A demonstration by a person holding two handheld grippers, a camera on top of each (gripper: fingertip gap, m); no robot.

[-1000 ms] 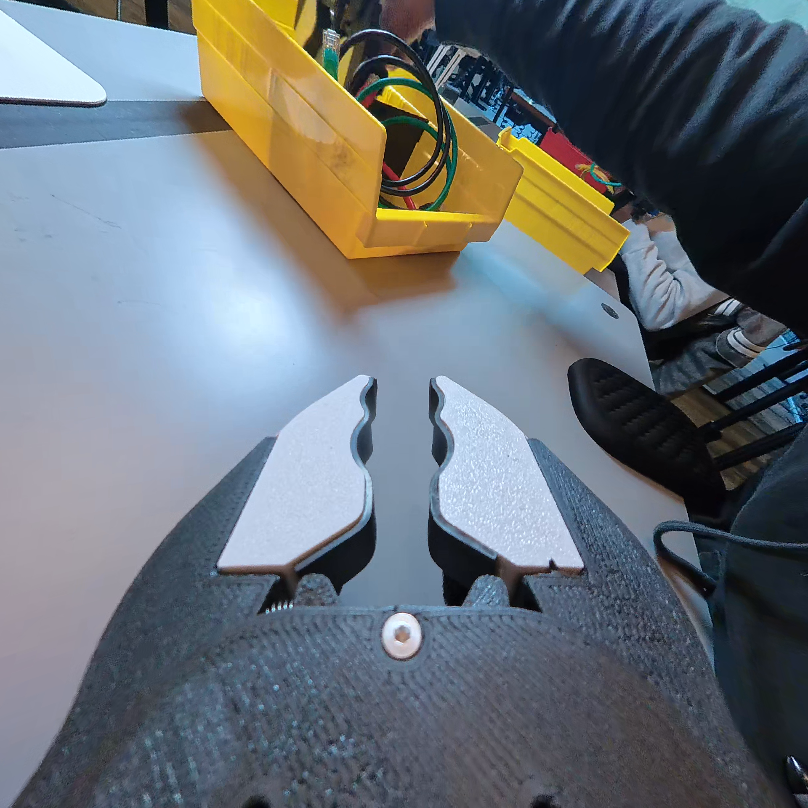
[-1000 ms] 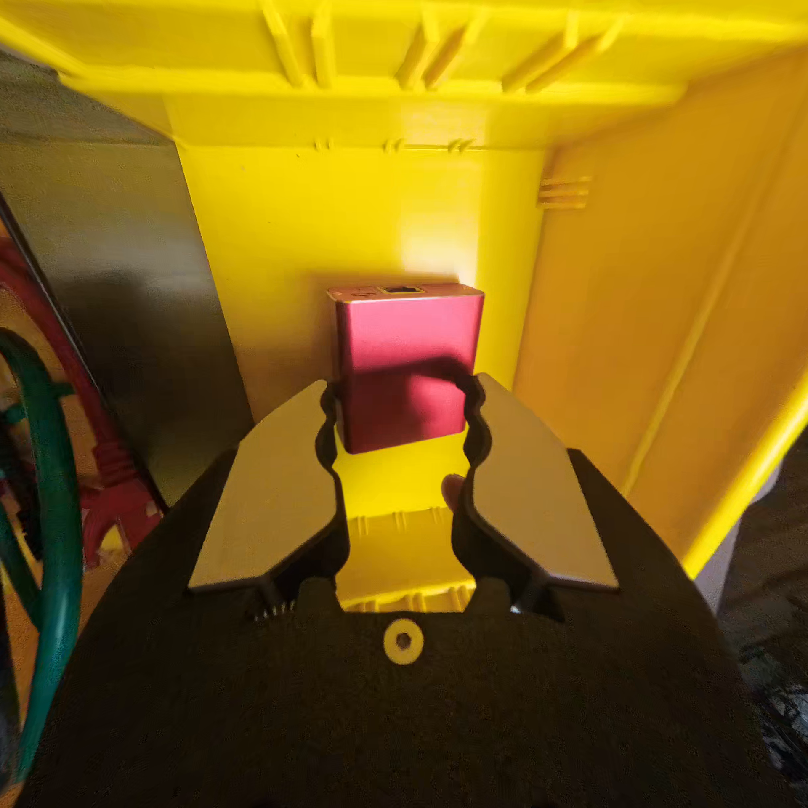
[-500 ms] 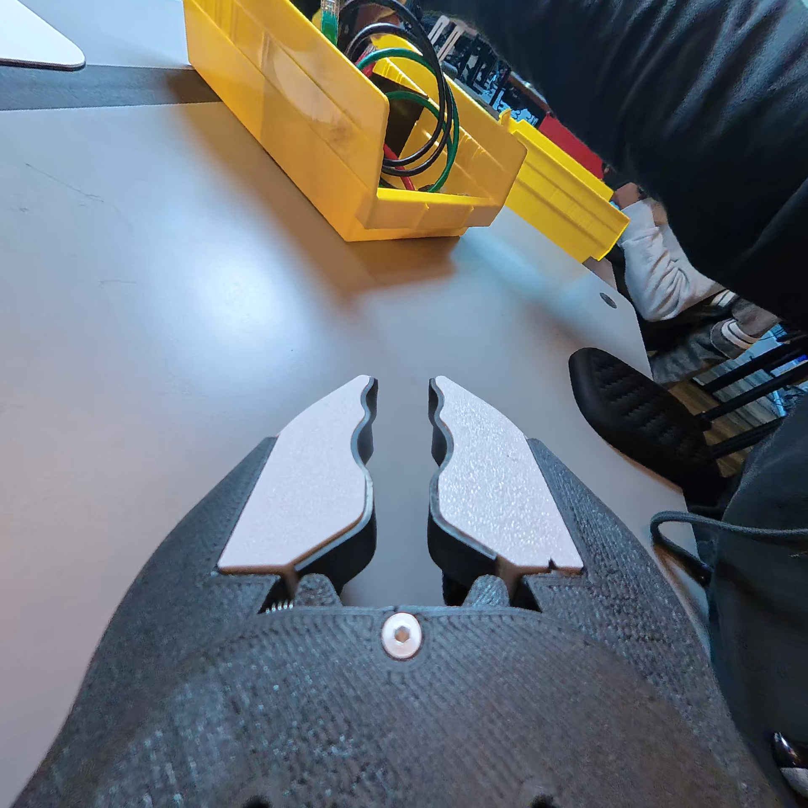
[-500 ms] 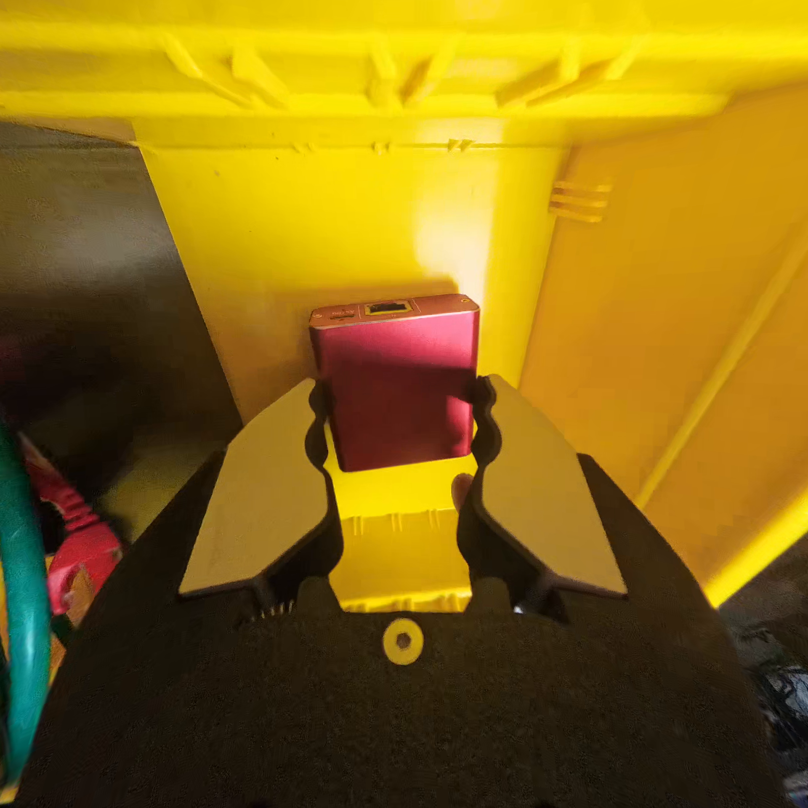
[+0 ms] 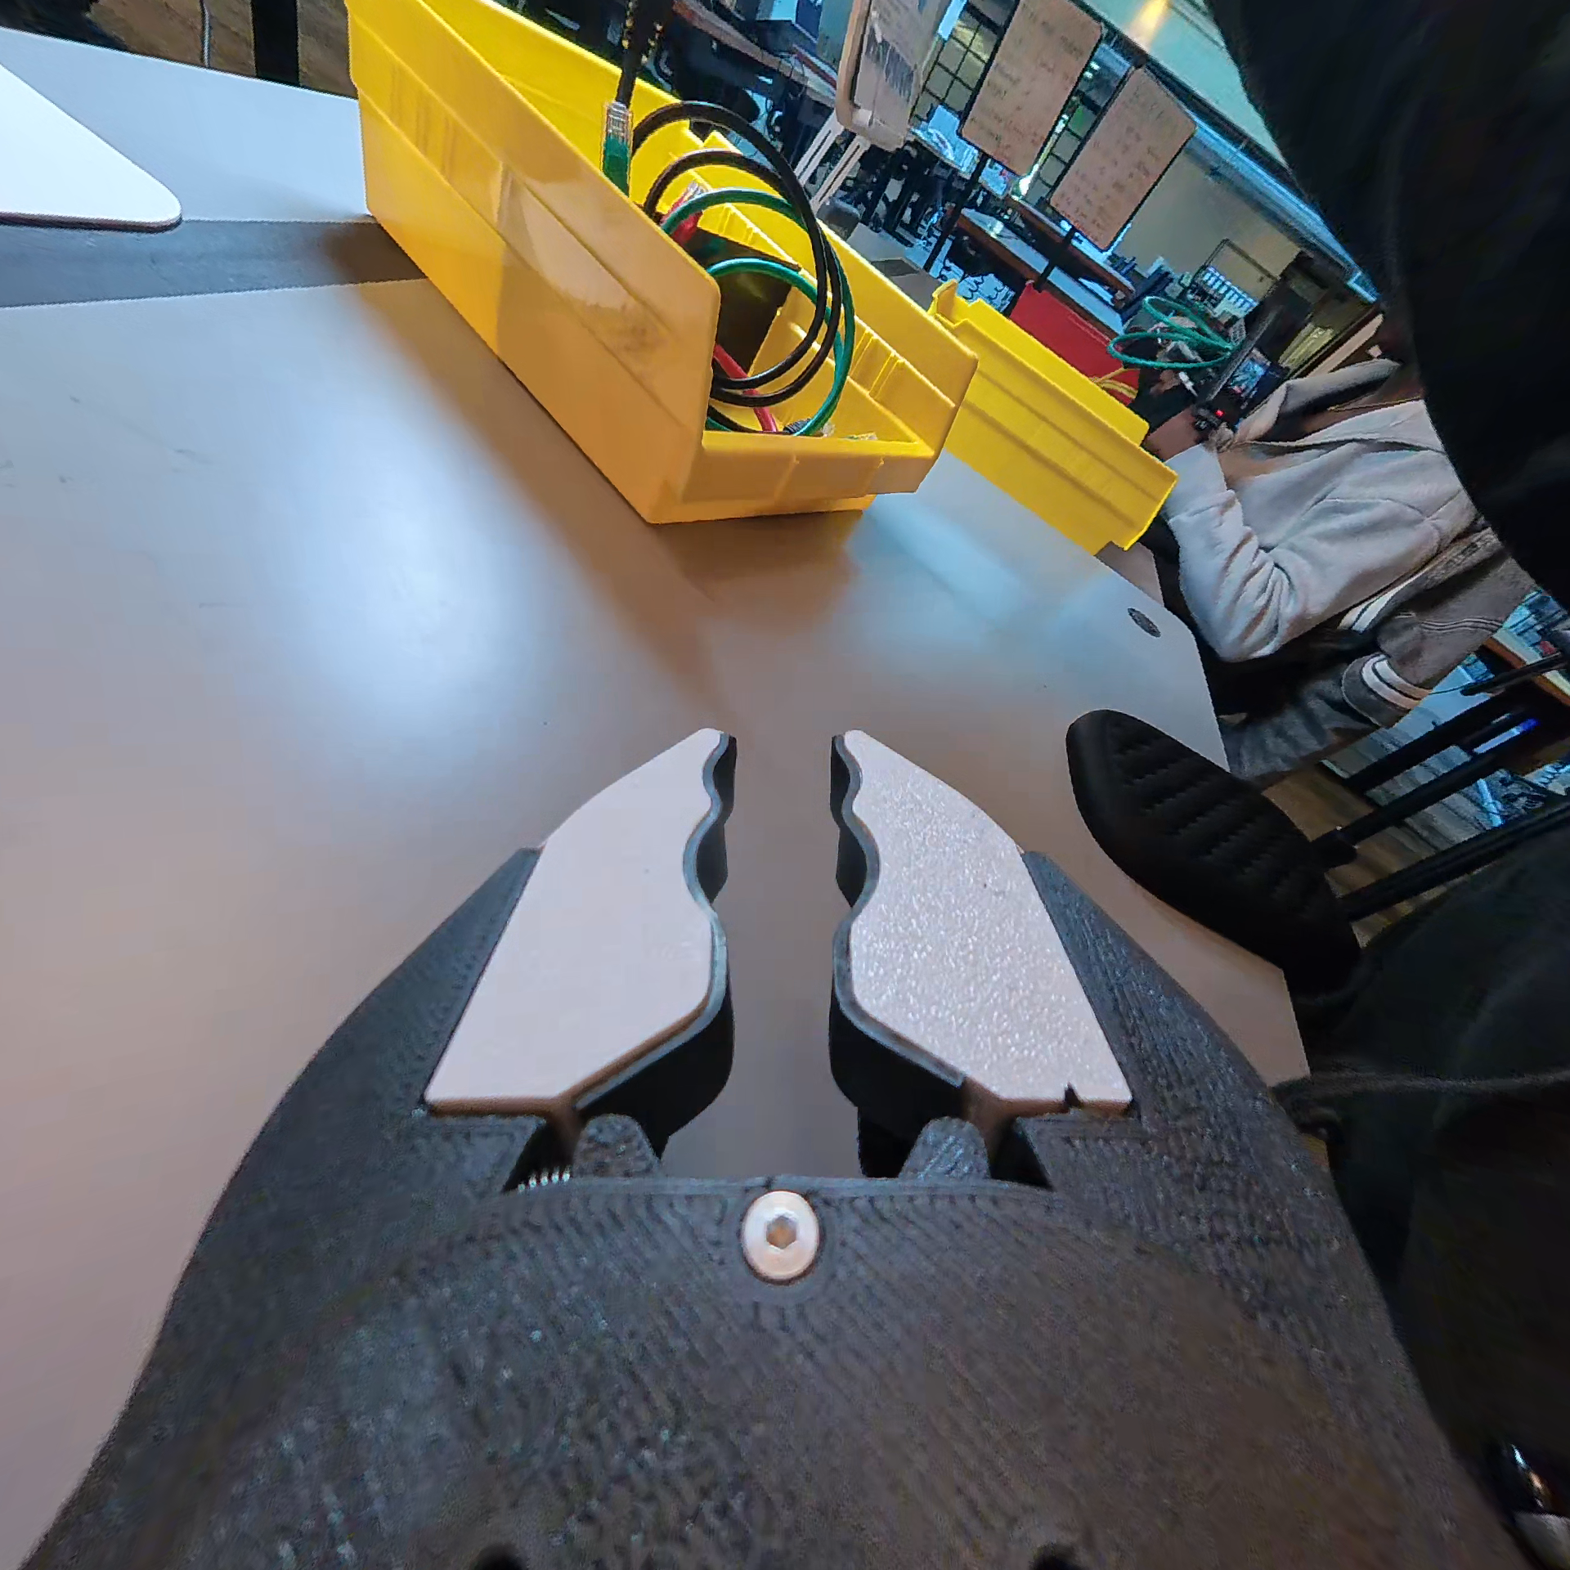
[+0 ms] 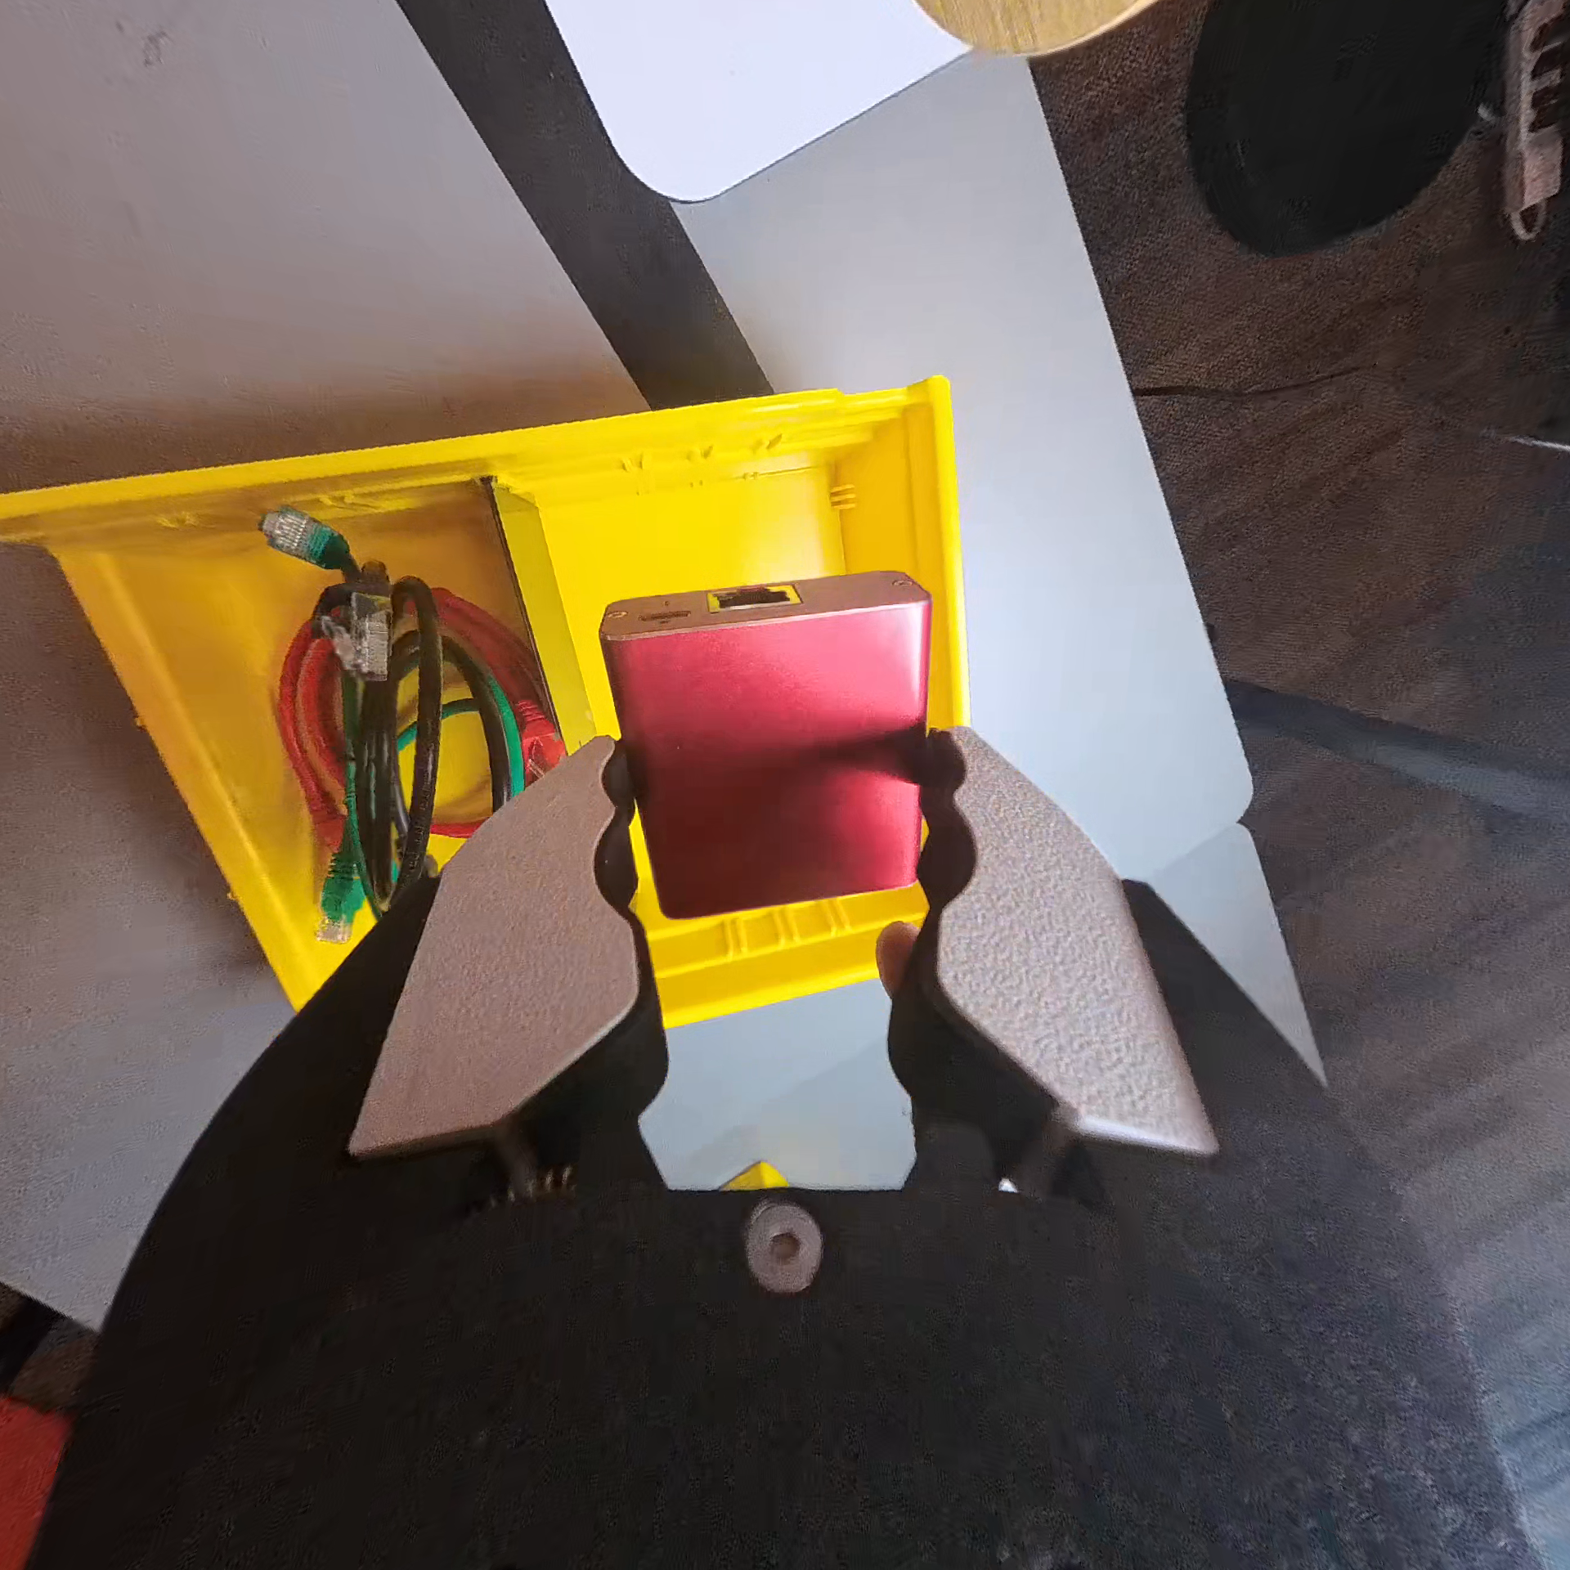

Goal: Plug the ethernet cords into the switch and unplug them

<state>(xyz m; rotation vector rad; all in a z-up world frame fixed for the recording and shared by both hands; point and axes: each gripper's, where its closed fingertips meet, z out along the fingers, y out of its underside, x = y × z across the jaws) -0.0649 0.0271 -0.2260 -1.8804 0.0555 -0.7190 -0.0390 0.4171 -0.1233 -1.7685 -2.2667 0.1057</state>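
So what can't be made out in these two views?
- Right wrist view: the red switch shows one port; its other faces are turned away.
- Right wrist view: how many cords sit in the yellow bin; they are tangled.
- Left wrist view: the switch and the right gripper are out of frame.

Bin (image 6: 748, 977) on counter (image 6: 212, 280), divided in two. Ethernet cords (image 6: 399, 731) coiled in left compartment. Switch (image 6: 769, 739) above right compartment, between right tongs (image 6: 777, 752). Left tongs (image 5: 782, 748) over counter, well before bin.

Left gripper (image 5: 782, 748) low and level, fingers slightly parted and empty, right gripper (image 6: 771, 748) pointing down, clamped on a red box (image 6: 769, 731)
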